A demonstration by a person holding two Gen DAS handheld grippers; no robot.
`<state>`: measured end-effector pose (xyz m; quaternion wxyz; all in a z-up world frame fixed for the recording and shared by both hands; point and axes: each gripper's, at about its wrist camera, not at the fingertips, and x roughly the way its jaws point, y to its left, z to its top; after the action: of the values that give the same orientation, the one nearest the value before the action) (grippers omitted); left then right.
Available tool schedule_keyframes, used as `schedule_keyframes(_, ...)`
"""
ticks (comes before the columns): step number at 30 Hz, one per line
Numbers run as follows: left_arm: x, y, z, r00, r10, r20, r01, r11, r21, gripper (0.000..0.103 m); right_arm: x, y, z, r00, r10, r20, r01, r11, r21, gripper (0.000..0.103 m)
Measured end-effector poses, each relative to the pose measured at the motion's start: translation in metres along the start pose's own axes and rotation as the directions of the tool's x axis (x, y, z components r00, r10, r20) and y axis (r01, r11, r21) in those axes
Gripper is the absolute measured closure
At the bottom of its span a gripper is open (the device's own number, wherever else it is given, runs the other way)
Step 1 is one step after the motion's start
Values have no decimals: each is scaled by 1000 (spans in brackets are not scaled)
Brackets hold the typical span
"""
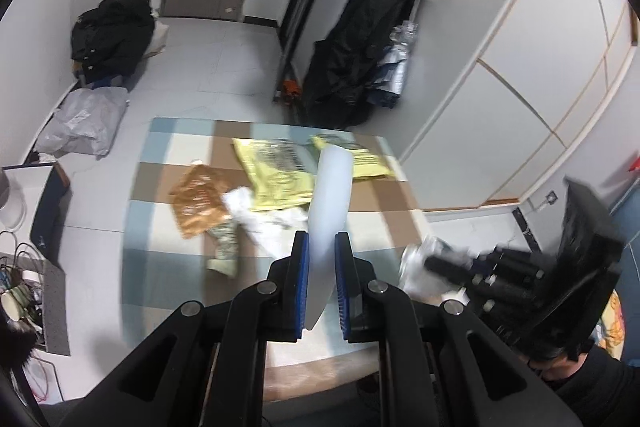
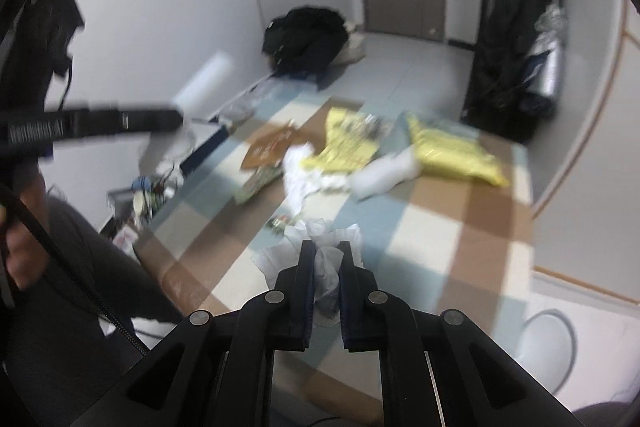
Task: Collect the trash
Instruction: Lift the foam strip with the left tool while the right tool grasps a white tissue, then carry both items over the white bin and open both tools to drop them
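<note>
Left tongs [image 1: 322, 247] clamp a translucent white plastic tube [image 1: 330, 203]; right tongs [image 2: 325, 259] pinch a crumpled white tissue wad [image 2: 326, 267], both over the checkered table [image 2: 460, 227]. Step: mid-pickup. Next, likely: bin them; yellow foil bags [image 2: 456, 151] remain.

Each gripper, left [image 1: 321, 241] and right [image 2: 325, 251], is built of matte black plastic: two angled linkage arms per side, with triangular cut-outs and round silver screws at the joints. Their flat black fingers [image 1: 300, 259] carry blue ribbed pads on the inner faces. The right wrist view shows the person's bare left hand [image 2: 18, 251], a dark grey sleeve [image 2: 76, 267] and a black cable [image 2: 80, 291], and the left wrist view a black sleeve [image 1: 600, 383].
</note>
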<state>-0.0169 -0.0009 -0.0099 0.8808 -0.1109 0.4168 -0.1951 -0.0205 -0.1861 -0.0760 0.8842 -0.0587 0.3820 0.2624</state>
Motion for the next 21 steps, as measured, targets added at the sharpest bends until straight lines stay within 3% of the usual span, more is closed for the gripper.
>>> schedule_keyframes(3,3,-25,5,1000,-21,-2,21,999,28,94,-35,-17,11,997,-15,74,13,1000,24,94)
schedule_keyframes(6,6,-45,16,999,-54,2,54,998,34,94,-68,-43,18,990,9,143,-26,992,121,94)
schedule_keyframes(10,11,-73,28,996,-92,9,91,995,46,94,-106,-70,16,977,-32,212,-4,986,166,94)
schedule_keyframes(12,17,-91,35,996,-90,11,89,993,72,94,-122,-85,17,971,-58,231,12,981,193,94)
schedule_keyframes(18,48,-141,58,984,-174,-31,176,978,109,94,-171,-144,22,945,-176,274,100,958,270,94)
schedule_keyframes(21,72,-171,66,970,-229,-80,238,961,137,94,-191,-179,21,935,-237,264,151,939,309,94)
